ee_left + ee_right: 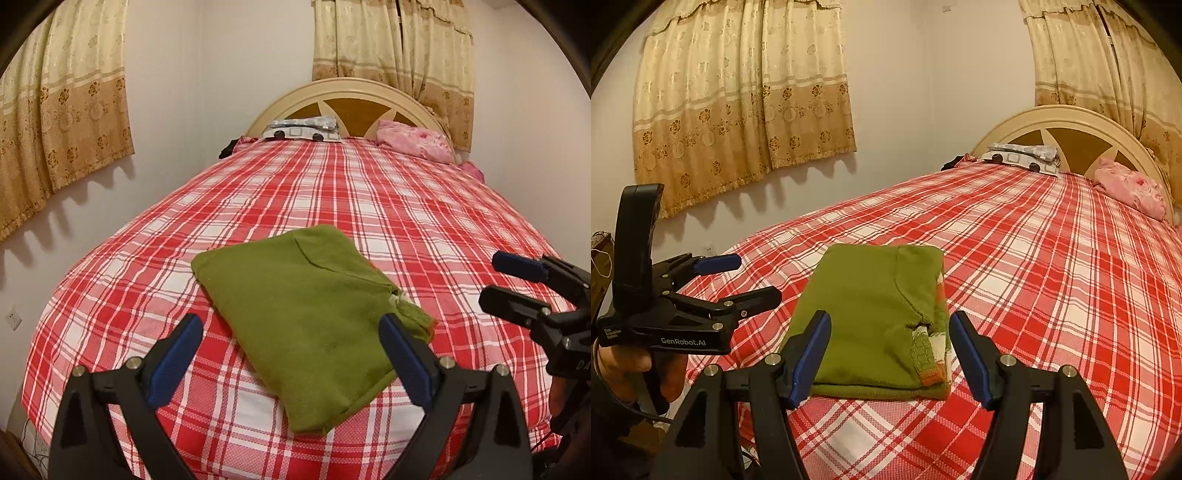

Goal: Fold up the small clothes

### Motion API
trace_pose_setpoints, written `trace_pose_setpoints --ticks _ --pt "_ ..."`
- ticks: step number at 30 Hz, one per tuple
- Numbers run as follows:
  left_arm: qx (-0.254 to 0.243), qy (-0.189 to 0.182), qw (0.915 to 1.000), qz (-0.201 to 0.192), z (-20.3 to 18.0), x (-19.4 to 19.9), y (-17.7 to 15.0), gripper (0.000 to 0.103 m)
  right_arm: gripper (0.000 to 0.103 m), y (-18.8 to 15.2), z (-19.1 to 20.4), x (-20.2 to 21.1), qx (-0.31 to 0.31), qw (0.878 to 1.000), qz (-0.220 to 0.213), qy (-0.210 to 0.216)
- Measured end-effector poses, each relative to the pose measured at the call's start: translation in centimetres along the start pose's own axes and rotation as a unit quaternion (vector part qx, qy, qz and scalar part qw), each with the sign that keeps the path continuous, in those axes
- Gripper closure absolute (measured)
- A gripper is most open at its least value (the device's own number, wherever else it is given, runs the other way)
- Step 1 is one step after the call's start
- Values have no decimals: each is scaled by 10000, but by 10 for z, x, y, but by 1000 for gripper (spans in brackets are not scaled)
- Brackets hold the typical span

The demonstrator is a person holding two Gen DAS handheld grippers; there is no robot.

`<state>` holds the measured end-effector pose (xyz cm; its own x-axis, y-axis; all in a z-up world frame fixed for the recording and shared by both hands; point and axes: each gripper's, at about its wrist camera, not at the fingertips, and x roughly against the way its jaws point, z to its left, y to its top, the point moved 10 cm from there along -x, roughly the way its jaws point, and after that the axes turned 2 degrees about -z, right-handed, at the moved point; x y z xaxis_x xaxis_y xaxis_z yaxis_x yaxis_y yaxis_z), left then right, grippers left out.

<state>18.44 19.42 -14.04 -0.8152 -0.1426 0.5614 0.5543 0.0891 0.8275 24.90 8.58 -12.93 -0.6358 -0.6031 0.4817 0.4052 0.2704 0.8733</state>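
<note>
Two grippers hover over the near end of the bed with the red-and-white plaid sheet [424,221], both with blue-padded jaws spread and holding nothing: the left gripper [291,347] stands wide, the right gripper [890,354] somewhat narrower. Between them lies the green knitted garment [879,306], already folded into a thick rectangle, apart from both. It looks soft, light and limp, likely to sag if lifted by one corner, so the firm folded edges are the better hold. Open sheet surrounds it; the grey patterned pillow [303,129] and pink floral pillow [417,144] sit well away by the headboard.
</note>
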Motion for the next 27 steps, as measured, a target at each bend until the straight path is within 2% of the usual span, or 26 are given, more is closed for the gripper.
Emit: trace_pose_setpoints --ticks 27 --pt "33 17 10000 -13 1 2 1 4 35 -2 4 2 -10 10000 -19 52"
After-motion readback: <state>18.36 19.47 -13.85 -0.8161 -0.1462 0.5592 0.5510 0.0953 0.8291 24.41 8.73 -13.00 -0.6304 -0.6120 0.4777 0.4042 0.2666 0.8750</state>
